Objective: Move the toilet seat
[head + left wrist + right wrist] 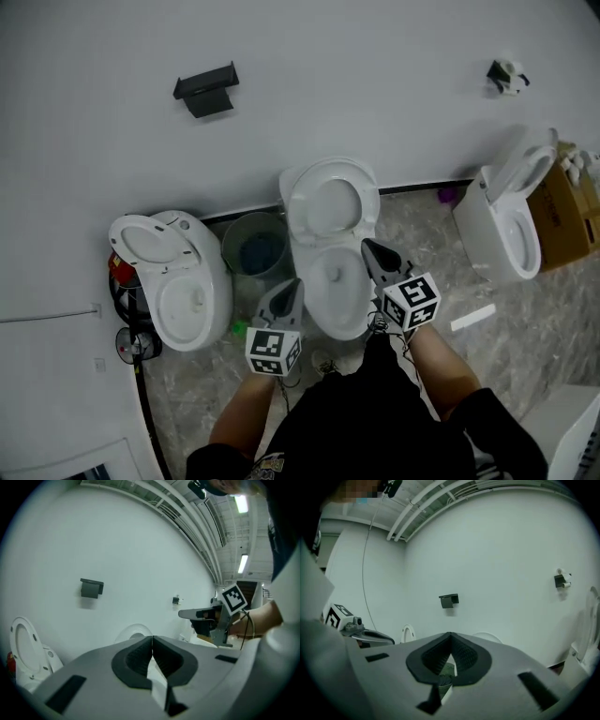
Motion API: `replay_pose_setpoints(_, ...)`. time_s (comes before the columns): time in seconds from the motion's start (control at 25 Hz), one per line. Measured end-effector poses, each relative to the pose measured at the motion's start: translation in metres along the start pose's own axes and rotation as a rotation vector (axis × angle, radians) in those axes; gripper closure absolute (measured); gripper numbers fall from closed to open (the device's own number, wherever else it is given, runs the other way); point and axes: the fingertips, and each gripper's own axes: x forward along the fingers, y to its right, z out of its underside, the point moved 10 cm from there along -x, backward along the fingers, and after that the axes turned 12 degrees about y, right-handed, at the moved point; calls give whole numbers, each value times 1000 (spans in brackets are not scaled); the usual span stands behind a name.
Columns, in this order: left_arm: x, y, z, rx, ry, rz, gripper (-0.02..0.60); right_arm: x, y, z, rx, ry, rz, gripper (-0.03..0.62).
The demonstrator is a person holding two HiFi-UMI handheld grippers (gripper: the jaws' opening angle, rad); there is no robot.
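The middle white toilet has its seat and lid (330, 202) raised and leaning against the wall, above the open bowl (337, 286). My left gripper (292, 285) hovers at the bowl's left side, shut and empty. My right gripper (368, 247) is over the bowl's right rim, also shut with nothing in it; neither touches the seat. In the left gripper view the shut jaws (152, 641) point at the wall, with the raised seat (133, 632) just behind them and the right gripper (206, 616) to the right. In the right gripper view the jaws (450, 639) are pressed together.
A second toilet (178, 281) with its lid up stands at the left, with a grey bin (258, 248) between the two. A third toilet (511, 220) and a cardboard box (567, 211) stand at the right. A dark holder (206, 89) hangs on the wall.
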Motion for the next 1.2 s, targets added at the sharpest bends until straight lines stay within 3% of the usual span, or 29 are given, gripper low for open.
replay_pose_setpoints(0.36, -30, 44, 14, -15, -30, 59, 575, -91, -29, 14, -2, -73, 33, 589)
replay_pose_setpoints(0.64, -43, 104, 12, -11, 2, 58, 575, -149, -20, 8, 0, -42, 0, 589)
replay_pose_setpoints(0.84, -57, 165, 8, 13, 27, 1, 575, -195, -3, -2, 8, -2, -56, 589)
replay_pose_setpoints(1.2, -96, 257, 3, 85, 77, -166, 575, -270, 15, -10, 46, 49, -173, 589)
